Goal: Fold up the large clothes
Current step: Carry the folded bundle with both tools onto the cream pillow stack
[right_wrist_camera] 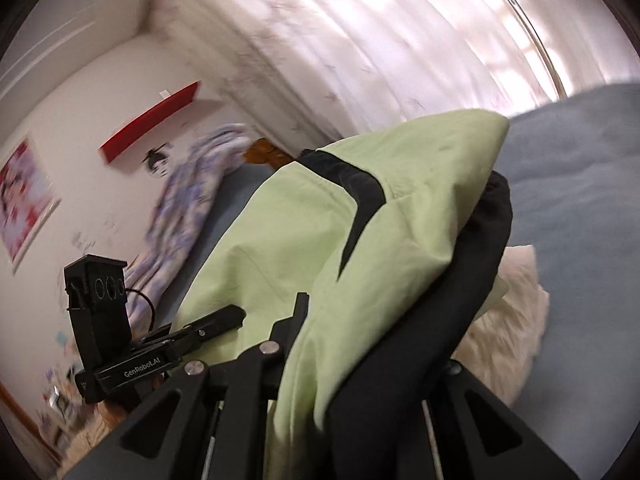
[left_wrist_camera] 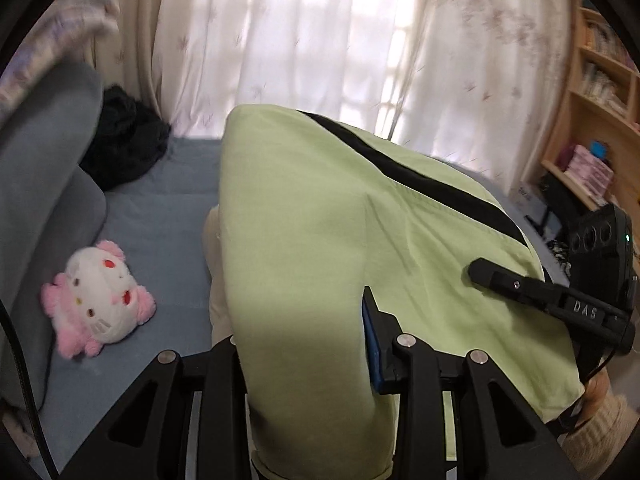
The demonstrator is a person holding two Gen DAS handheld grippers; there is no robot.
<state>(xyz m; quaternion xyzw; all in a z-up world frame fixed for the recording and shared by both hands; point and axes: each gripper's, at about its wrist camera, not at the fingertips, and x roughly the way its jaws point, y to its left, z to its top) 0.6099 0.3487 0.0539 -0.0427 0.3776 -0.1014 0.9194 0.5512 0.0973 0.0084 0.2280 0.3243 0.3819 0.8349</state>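
A light green garment (left_wrist_camera: 320, 220) with a black stripe is lifted above the blue bed (left_wrist_camera: 160, 216). In the left wrist view it drapes over my left gripper (left_wrist_camera: 300, 320), which is shut on a thick fold of it; one finger (left_wrist_camera: 376, 320) shows beside the cloth. My right gripper (left_wrist_camera: 492, 276) grips the same garment at its right edge. In the right wrist view the garment (right_wrist_camera: 280, 240) and its black lining (right_wrist_camera: 440, 320) hang through my right gripper (right_wrist_camera: 372, 332), shut on it. The left gripper (right_wrist_camera: 236, 316) holds the cloth's left side.
A pink and white plush toy (left_wrist_camera: 96, 296) lies on the bed beside a grey cushion (left_wrist_camera: 44, 168) and a black bundle of cloth (left_wrist_camera: 124, 136). White curtains (left_wrist_camera: 320, 40) hang behind, a bookshelf (left_wrist_camera: 600, 100) stands at the right. A patterned quilt (right_wrist_camera: 188, 192) and a white fluffy item (right_wrist_camera: 508, 312) lie on the bed.
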